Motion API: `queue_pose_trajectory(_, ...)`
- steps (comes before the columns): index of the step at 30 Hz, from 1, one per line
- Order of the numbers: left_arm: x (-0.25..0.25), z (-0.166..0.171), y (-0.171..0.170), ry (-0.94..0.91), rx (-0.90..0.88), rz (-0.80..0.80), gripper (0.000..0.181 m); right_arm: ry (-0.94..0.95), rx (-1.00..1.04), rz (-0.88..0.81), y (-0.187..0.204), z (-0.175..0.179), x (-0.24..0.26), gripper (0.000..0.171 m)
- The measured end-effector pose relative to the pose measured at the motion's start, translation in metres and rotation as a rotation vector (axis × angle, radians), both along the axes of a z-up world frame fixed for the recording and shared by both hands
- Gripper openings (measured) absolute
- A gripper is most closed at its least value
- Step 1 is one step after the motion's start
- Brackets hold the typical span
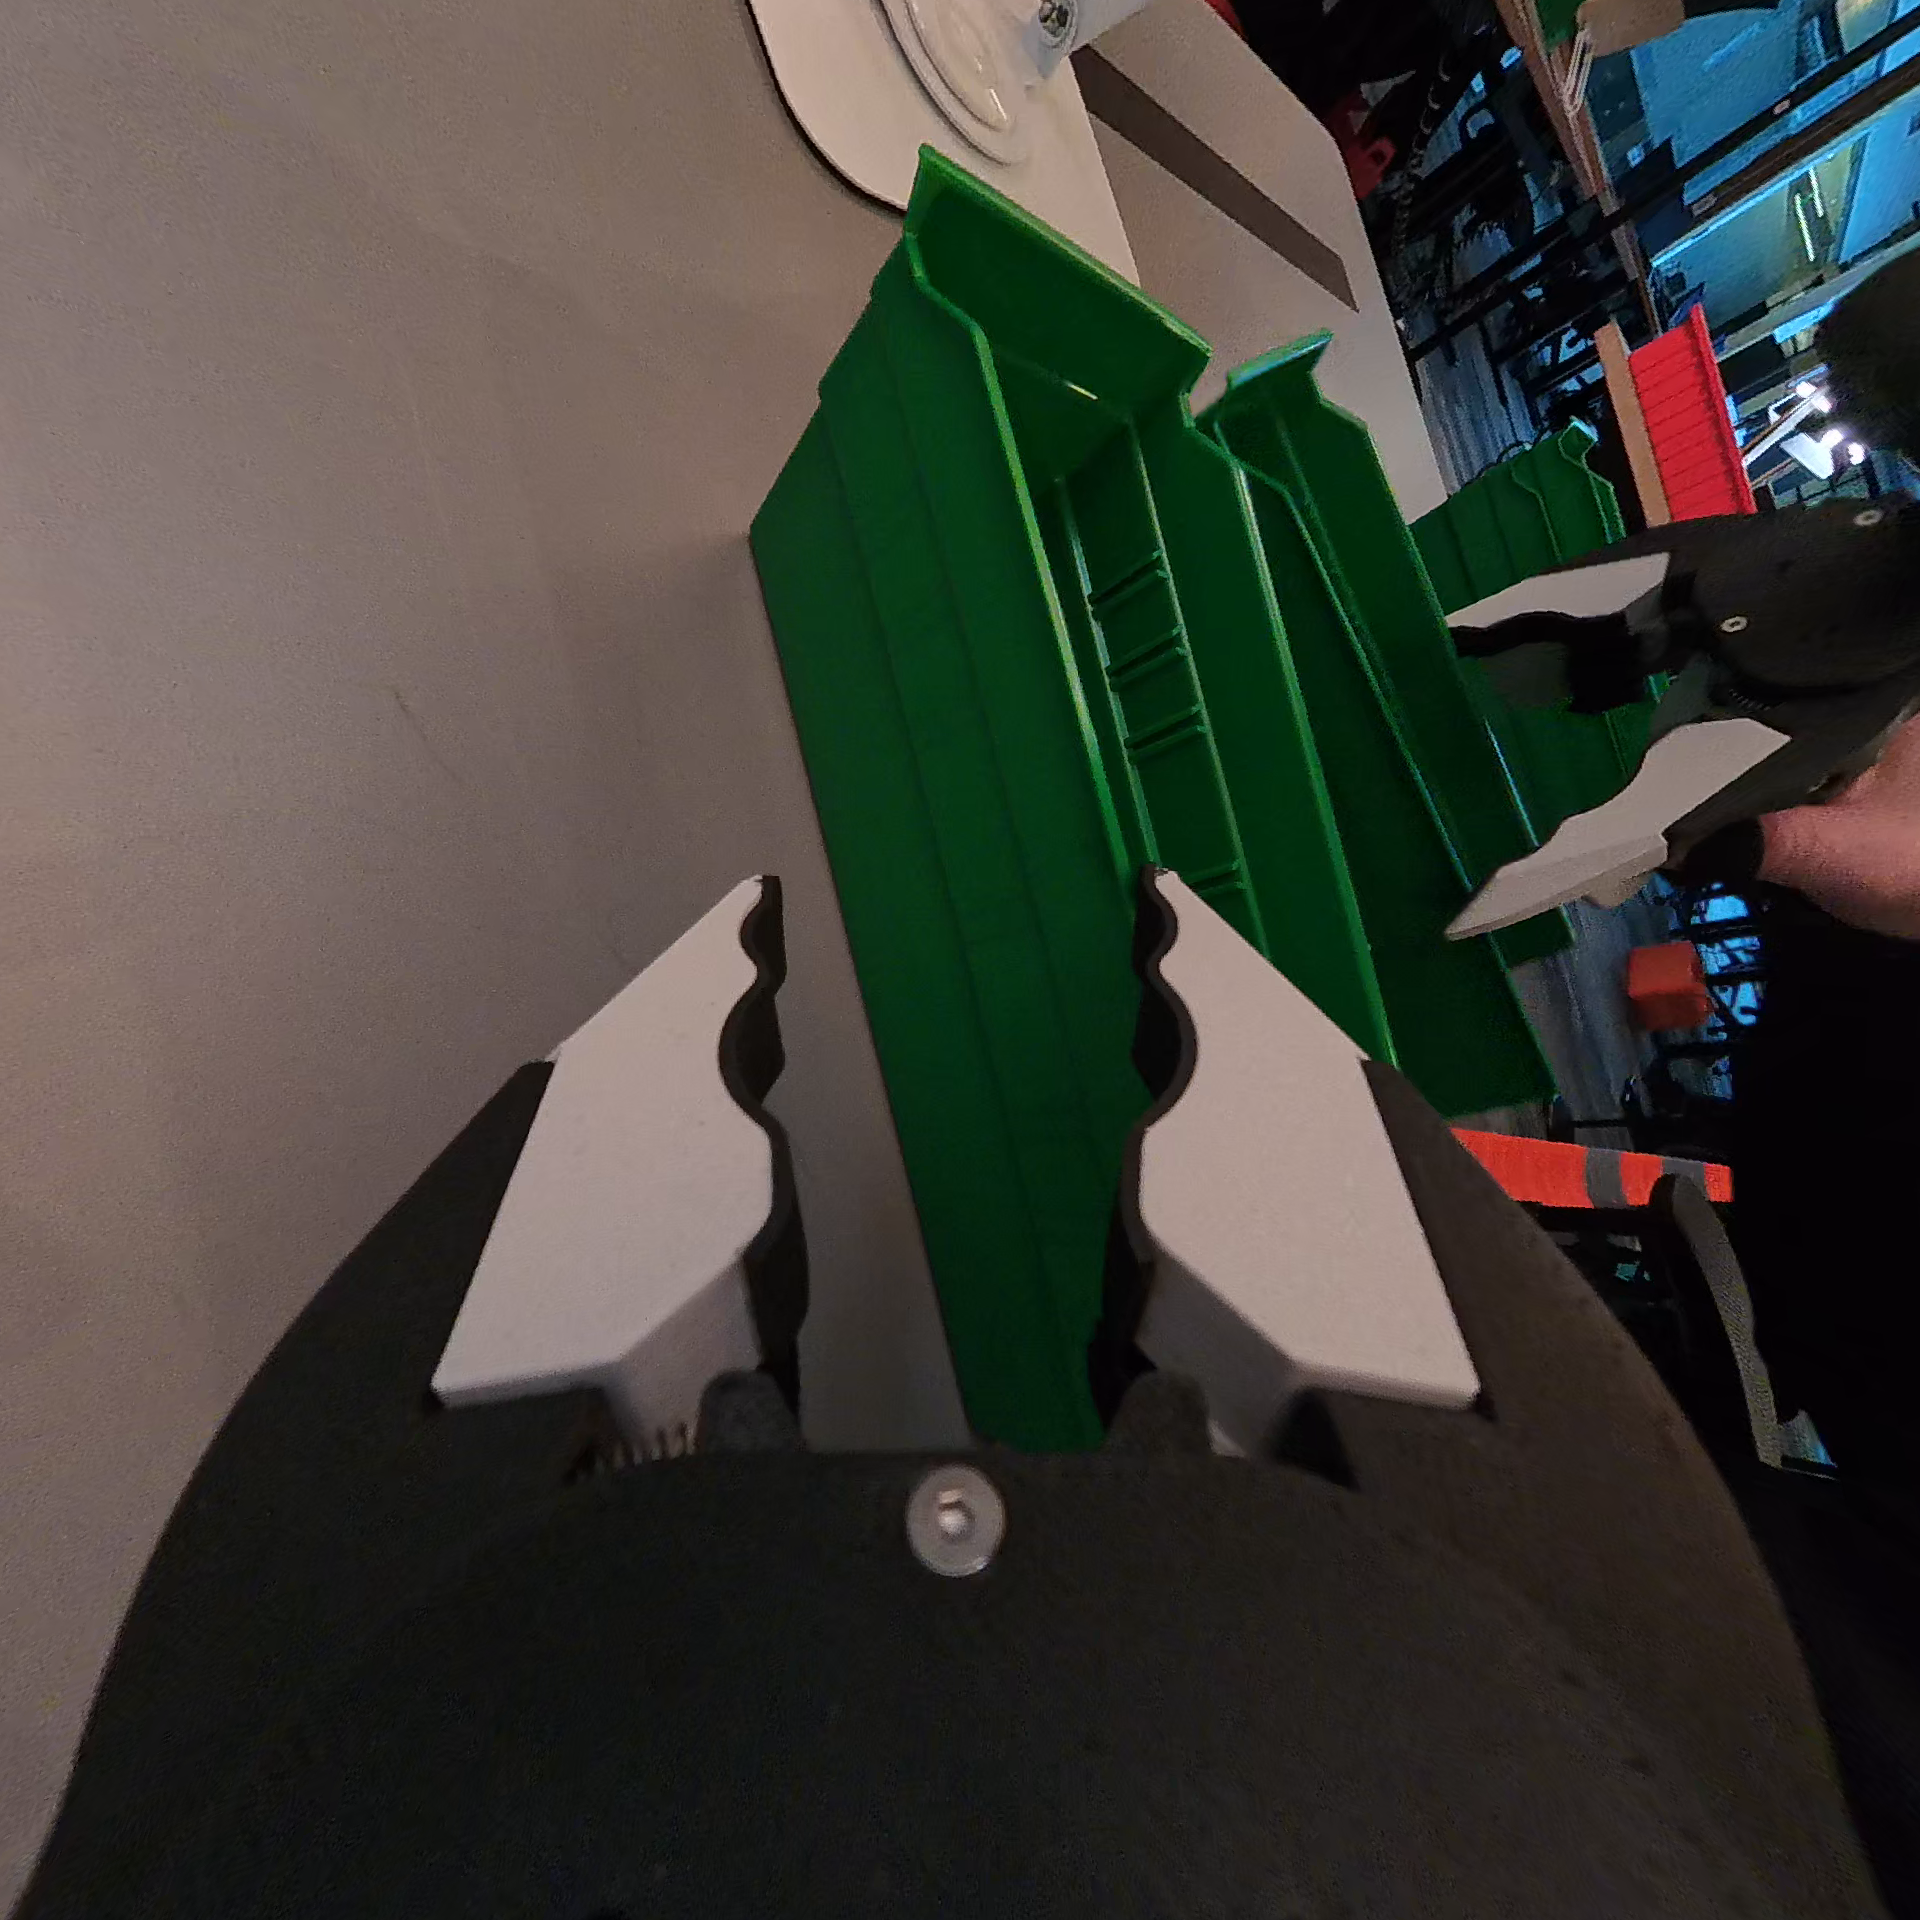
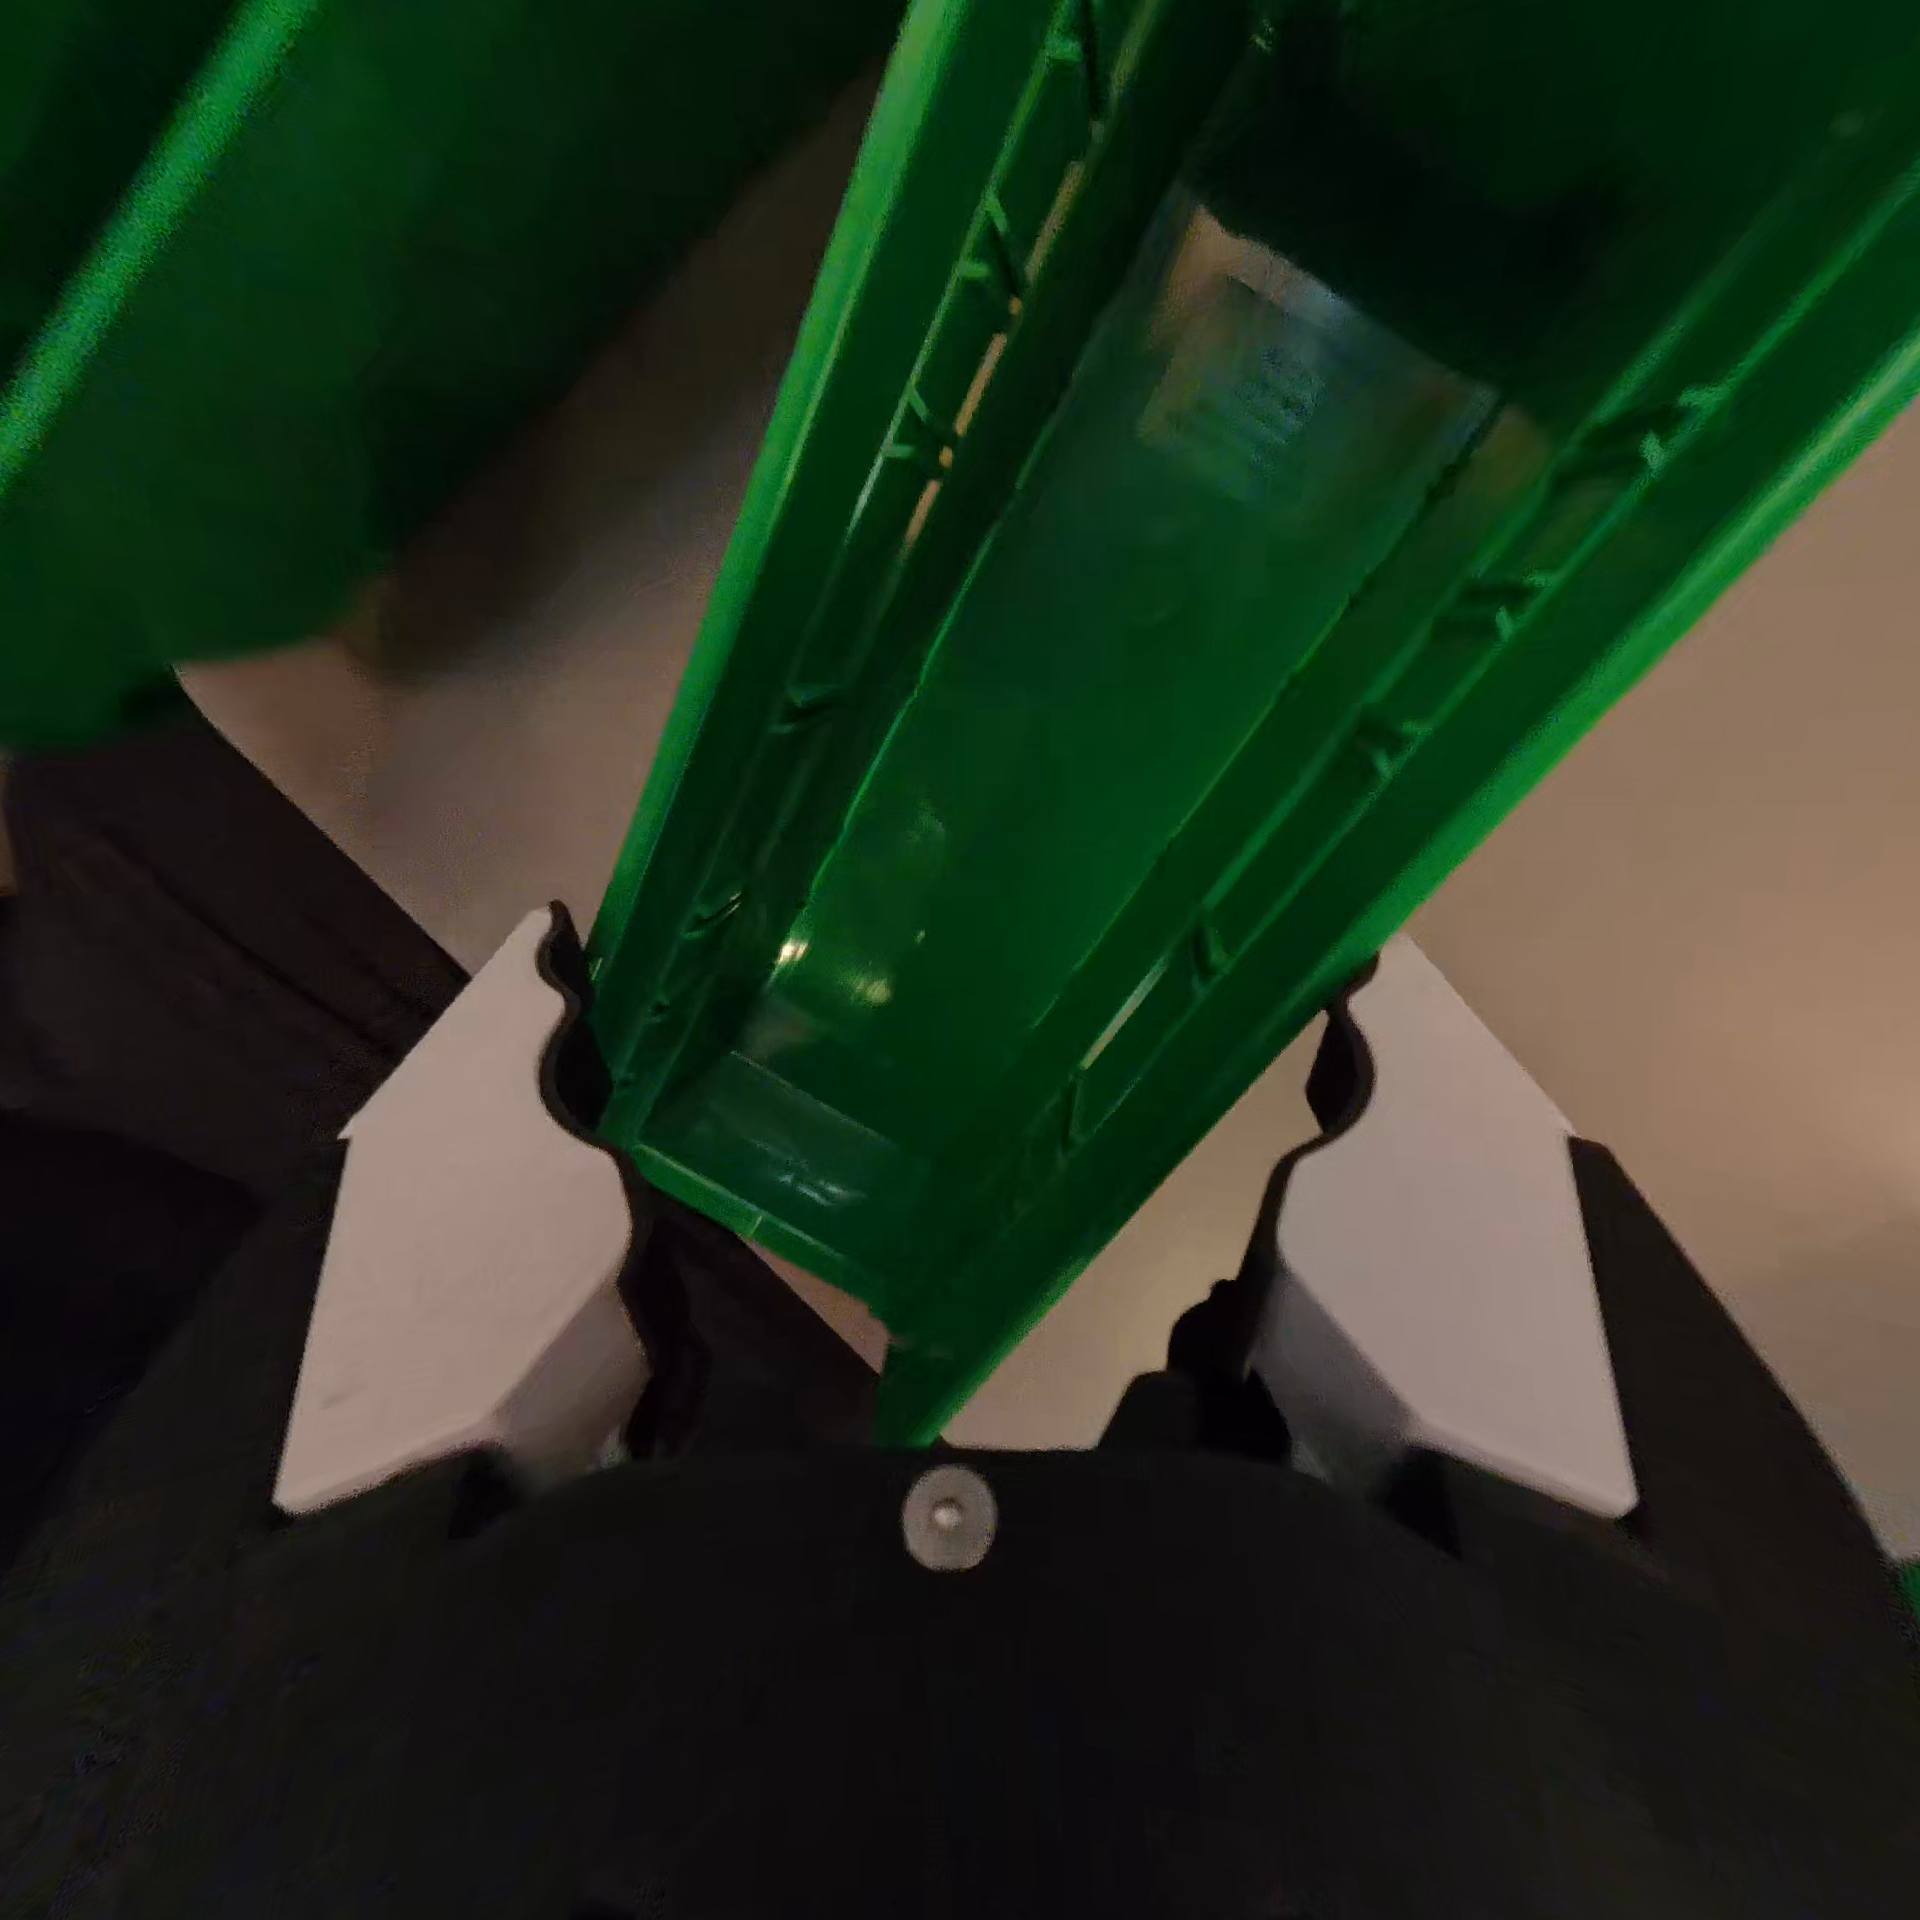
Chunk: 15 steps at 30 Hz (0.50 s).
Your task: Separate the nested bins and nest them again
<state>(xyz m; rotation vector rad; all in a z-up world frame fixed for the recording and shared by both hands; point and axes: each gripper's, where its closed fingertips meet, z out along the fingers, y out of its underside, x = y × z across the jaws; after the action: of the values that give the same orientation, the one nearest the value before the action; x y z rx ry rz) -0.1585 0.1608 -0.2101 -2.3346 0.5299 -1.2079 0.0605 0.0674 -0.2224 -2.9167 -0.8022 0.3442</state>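
Note:
Long green bins lie side by side on a grey table (image 1: 364, 623). In the left wrist view the nearest bin (image 1: 935, 727) has its side wall running between the fingers of my left gripper (image 1: 961, 878), along the right finger. The jaws are open, with a gap on the left side. A second bin (image 1: 1351, 675) and a third bin (image 1: 1507, 540) lie beyond it. My right gripper (image 1: 1455, 779) shows there, open, at the far bins. In the right wrist view my right gripper (image 2: 966, 935) is wide open and straddles the end of a green bin (image 2: 1039, 675). Another bin (image 2: 208, 364) is at the upper left.
A white round fitting on a white plate (image 1: 935, 83) sits at the table's far end. A person's hand (image 1: 1829, 852) holds the right gripper. Warehouse shelves with red bins (image 1: 1683, 426) stand beyond the table's right edge. Dark cloth (image 2: 156, 883) shows at the left.

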Motion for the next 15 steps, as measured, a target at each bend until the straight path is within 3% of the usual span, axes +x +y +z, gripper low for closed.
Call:
queue_pose_trajectory(4, 0.000, 0.001, 0.000, -0.003, -0.001, 0.002, 0.065, -0.094, -0.020, 0.071, -0.009, 0.007, 0.048, 0.126)
queue_pose_trajectory(9, 0.005, -0.001, -0.001, -0.003, -0.009, -0.003, 0.064, -0.044, 0.123, 0.080, 0.007, 0.022, 0.053, 0.143)
queue_pose_trajectory(15, 0.007, -0.003, -0.003, 0.009, -0.009, -0.010, 0.064, -0.156, 0.083, 0.150, 0.020, -0.015, 0.059, 0.149)
